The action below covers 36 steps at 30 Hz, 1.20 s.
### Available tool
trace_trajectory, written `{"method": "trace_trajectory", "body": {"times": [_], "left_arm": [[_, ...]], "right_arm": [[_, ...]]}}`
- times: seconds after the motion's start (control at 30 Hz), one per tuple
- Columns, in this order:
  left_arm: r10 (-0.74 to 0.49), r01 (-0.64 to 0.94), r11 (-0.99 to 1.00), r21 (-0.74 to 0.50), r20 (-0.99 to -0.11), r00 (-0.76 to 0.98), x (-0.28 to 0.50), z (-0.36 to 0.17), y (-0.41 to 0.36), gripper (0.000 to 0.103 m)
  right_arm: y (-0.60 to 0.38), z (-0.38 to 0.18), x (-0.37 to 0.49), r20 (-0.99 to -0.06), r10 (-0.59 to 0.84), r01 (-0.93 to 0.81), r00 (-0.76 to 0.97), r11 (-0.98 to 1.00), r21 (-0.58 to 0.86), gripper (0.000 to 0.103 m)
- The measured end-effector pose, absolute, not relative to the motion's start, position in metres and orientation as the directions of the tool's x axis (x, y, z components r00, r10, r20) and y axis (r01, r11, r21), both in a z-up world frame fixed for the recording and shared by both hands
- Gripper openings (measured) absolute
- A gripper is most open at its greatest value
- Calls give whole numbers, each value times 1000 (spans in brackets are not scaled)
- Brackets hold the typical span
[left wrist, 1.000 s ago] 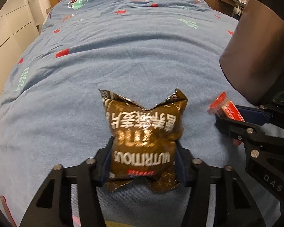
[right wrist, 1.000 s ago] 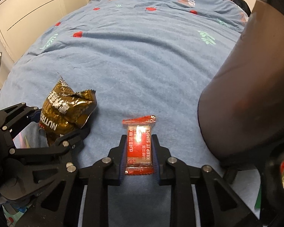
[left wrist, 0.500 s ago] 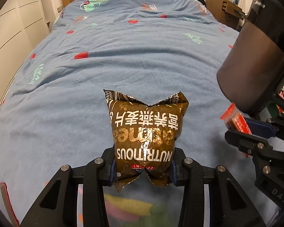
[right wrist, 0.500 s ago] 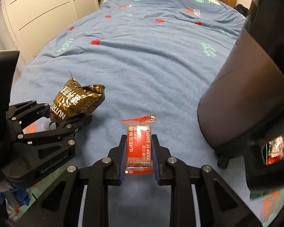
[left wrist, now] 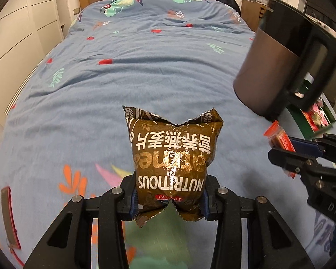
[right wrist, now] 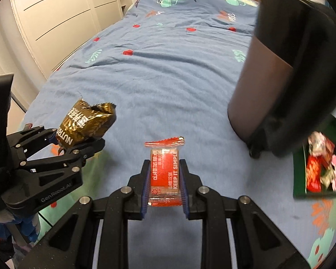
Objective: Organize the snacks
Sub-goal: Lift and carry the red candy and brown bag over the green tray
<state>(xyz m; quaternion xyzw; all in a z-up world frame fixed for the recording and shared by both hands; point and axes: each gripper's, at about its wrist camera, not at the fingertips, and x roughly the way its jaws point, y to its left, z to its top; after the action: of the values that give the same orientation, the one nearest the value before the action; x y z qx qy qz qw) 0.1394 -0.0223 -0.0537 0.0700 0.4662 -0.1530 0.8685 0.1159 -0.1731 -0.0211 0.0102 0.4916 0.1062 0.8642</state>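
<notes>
A: Foil status? Brown crinkled foil oatmeal pouch (left wrist: 172,163), puffed and pillow-shaped, was clamped at its lower end in the left hand-held gripper (left wrist: 168,198), held above the bed (left wrist: 127,71).

B: Confirmed. The right hand-held gripper (right wrist: 164,179) was closed on a flat, glossy red plastic packet (right wrist: 164,172) with crimped ends.

A: Progress?

B: Partial. A green tray (right wrist: 299,174) at right already held wrapped snacks, probably sorted; the view there was blurred. Both held items remained to be placed.
</notes>
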Motion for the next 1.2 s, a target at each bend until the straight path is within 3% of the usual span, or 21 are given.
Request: {"method": "trace_trajectory", "body": {"times": [0.5,1.2], "left_arm": [[-245,405,913,-47,-858,451,76,-55,-58,37],[-357,655,755,-40,-863,359,40,-40,-215,37]], "right_arm": [[-231,-23,56,-851,173,-55,495,984,168,0],[-416,-25,35,-831,20,258,556,946,195,0]]}}
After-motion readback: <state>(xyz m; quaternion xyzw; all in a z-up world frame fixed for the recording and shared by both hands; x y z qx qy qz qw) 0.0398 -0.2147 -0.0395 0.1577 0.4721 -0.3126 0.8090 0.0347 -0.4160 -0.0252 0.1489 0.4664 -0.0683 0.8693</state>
